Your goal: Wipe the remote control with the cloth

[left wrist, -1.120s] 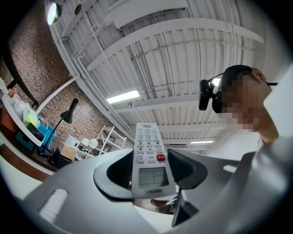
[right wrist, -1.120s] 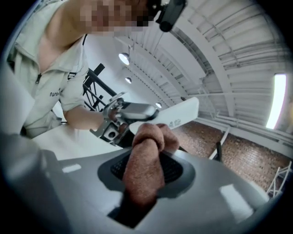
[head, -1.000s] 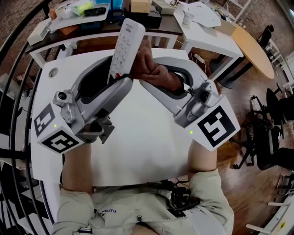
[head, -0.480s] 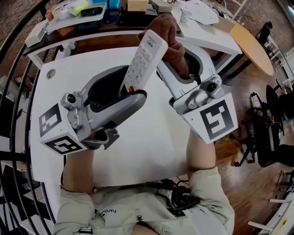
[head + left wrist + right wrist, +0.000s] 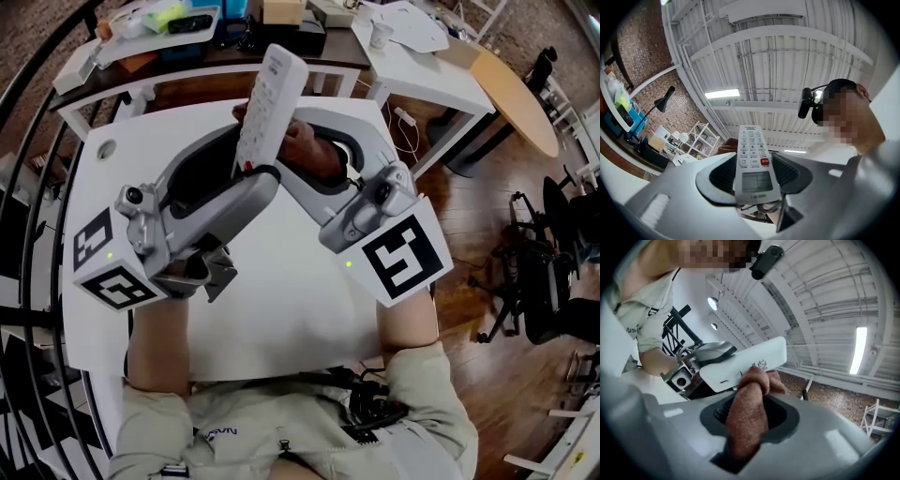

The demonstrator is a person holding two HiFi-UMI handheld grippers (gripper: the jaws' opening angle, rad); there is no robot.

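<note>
Left gripper (image 5: 249, 174): clamped on the remote control (image 5: 270, 98). Its jaws grip the end nearest the gripper, where the display (image 5: 757, 182) sits.
Remote control: stands out beyond the left jaws, tilted upward and lifted off the white table (image 5: 281, 300). Most of its length is free.
Right gripper (image 5: 317, 161): clenched on a bunched brown cloth (image 5: 747, 413). The folded end pokes out just past its jaws.
Cloth against remote: the folded end presses on the remote's plain back, the side facing away from the left gripper.
Why held this way (judgement): gripping only one end in the air leaves both faces open to wiping. The bunched cloth makes a padded tip, so the jaws themselves need not touch the plastic.
Task stage (judgement): wiping appears under way on the back, and the button face looks not yet covered.
Left gripper view only: shows the button face, a red button (image 5: 764, 161) just beyond the display, and the jaw pads on both edges. The contact point is not visible here.
Right gripper view only: shows the back with its small printed label (image 5: 761, 364), and the cloth touching beside it.
Head view only: shows both grippers angled toward each other above the table.
</note>
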